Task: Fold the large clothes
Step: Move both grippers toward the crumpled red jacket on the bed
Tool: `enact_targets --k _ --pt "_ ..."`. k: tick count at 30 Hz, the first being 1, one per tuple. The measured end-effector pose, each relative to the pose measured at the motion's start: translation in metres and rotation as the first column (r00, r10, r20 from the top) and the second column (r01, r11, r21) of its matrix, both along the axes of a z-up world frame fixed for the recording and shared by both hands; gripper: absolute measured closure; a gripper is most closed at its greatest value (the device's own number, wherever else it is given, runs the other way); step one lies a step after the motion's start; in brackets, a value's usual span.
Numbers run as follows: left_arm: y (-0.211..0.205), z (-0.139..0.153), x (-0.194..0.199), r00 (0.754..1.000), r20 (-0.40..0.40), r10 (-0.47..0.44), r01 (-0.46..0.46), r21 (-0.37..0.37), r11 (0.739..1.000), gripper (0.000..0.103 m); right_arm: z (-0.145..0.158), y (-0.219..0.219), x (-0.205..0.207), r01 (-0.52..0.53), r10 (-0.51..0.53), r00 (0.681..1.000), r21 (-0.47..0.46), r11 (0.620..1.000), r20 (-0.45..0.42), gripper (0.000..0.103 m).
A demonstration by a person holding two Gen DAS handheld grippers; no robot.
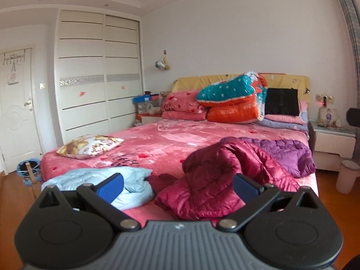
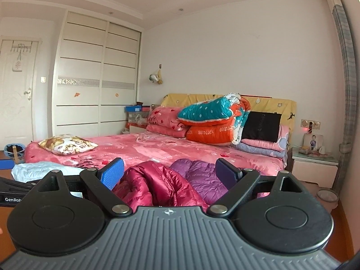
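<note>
My left gripper (image 1: 177, 185) and right gripper (image 2: 169, 172) both gape wide, holding nothing; folding hasn't begun, I judge. Next I must reach the crumpled red jacket (image 1: 216, 180) at lower centre and spread it flat on the bed (image 1: 157, 144).

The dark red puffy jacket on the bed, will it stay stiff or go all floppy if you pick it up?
Probably floppy: the dark red jacket already lies crumpled in soft folds on the bed. Its shiny quilted fabric looks slick, so it might slip from the fingers. It also looks puffy, so it is likely light for its size.
</note>
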State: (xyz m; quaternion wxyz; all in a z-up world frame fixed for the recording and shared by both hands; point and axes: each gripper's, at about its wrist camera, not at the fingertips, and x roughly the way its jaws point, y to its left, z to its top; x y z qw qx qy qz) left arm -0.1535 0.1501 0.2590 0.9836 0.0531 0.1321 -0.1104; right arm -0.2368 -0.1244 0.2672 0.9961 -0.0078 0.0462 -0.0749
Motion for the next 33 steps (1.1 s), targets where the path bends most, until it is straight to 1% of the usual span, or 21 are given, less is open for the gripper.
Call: enact_targets --k 3,5,10,15,25,33 --pt "-0.009 -0.009 0.003 1.000 -0.020 -0.018 0.018 0.004 1.000 0.001 -0.007 -0.007 0.004 -0.002 0.002 1.000 -0.002 1.000 -0.007 0.000" --pt "-0.015 -0.016 0.007 0.998 -0.047 -0.032 0.032 0.002 0.999 0.001 -0.014 -0.013 0.008 -0.014 0.014 1.000 0.011 1.000 -0.015 0.000" --pt "-0.030 -0.032 0.016 0.993 -0.099 -0.067 0.066 -0.007 0.998 0.001 -0.036 -0.030 0.024 -0.023 0.027 0.999 0.086 0.996 -0.046 0.000" --pt "-0.042 -0.044 0.021 0.989 -0.128 -0.071 0.073 0.011 0.997 0.001 -0.064 -0.043 0.041 0.006 0.004 0.997 0.126 0.992 -0.080 0.000" --pt "-0.055 -0.061 0.036 0.982 -0.180 -0.054 0.062 0.037 0.997 0.001 -0.094 -0.049 0.055 0.044 -0.032 0.994 0.119 0.992 -0.104 0.000" --pt "-0.073 -0.075 0.046 0.975 -0.214 -0.061 0.075 0.057 0.996 0.001 -0.110 -0.058 0.065 0.050 -0.033 0.993 0.159 0.986 -0.110 0.000"
